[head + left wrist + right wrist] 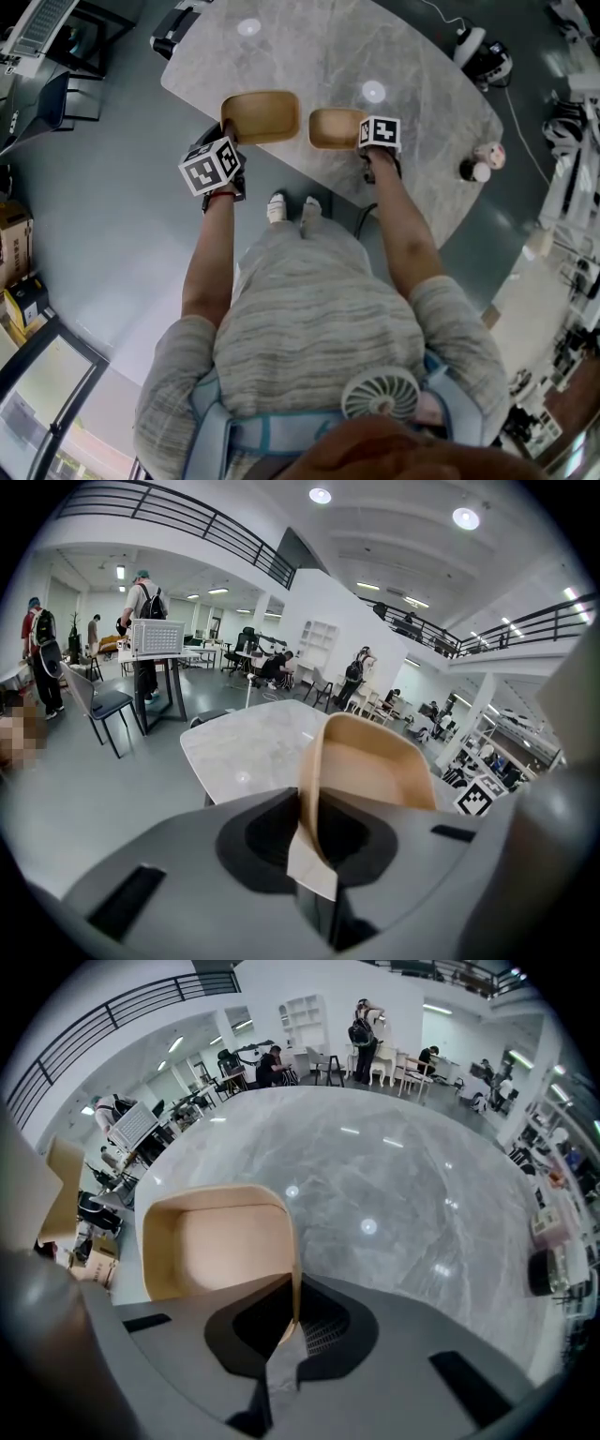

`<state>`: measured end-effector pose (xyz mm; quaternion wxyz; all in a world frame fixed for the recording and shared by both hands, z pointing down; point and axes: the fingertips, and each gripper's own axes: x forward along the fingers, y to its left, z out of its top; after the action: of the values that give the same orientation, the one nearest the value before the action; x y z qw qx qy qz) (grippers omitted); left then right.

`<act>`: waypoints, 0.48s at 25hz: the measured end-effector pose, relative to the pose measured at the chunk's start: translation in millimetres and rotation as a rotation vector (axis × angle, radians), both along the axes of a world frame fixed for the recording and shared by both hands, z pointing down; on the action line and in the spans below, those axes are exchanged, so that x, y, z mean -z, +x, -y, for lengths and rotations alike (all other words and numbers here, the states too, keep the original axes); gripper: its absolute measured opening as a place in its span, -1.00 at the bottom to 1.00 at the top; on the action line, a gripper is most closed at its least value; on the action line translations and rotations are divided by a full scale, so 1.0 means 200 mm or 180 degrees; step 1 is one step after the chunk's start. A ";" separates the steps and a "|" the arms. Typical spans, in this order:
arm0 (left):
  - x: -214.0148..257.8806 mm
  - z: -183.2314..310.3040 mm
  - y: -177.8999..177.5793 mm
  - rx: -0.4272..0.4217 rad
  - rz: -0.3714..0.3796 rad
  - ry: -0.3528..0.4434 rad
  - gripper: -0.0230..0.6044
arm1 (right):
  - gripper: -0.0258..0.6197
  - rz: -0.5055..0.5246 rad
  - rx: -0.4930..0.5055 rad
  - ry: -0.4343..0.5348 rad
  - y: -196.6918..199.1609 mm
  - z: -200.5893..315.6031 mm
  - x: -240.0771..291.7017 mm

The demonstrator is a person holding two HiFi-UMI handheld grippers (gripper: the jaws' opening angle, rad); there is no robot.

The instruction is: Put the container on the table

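Two tan, rounded-square containers are over the near edge of the grey marble table. My left gripper is shut on the rim of the larger container. In the left gripper view this container stands tilted up out of the jaws, its wall pinched between them. My right gripper is shut on the rim of the smaller container. The right gripper view shows that container open side up, low over the marble, its right wall clamped. I cannot tell whether either one rests on the table.
Two small pink and white cups stand at the table's right end. A dark chair is at the far left corner and black gear lies beyond the far right. The person's feet are under the near edge. People stand far off.
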<state>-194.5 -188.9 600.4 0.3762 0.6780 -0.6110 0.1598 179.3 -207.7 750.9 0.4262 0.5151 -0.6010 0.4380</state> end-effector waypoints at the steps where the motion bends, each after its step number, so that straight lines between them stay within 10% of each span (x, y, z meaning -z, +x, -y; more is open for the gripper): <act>1: 0.00 0.00 0.00 -0.0001 0.0004 -0.0009 -0.81 | -0.91 -0.0031 0.0000 -0.0030 0.01 0.00 -0.01; 12: -0.01 0.01 0.02 -0.0019 -0.0006 -0.0043 -0.81 | -0.91 -0.0084 0.0018 -0.0221 0.02 -0.04 -0.09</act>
<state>-190.5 -191.4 603.0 0.3807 0.6774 -0.6075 0.1645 183.7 -199.7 769.7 0.4529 0.5040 -0.5812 0.4506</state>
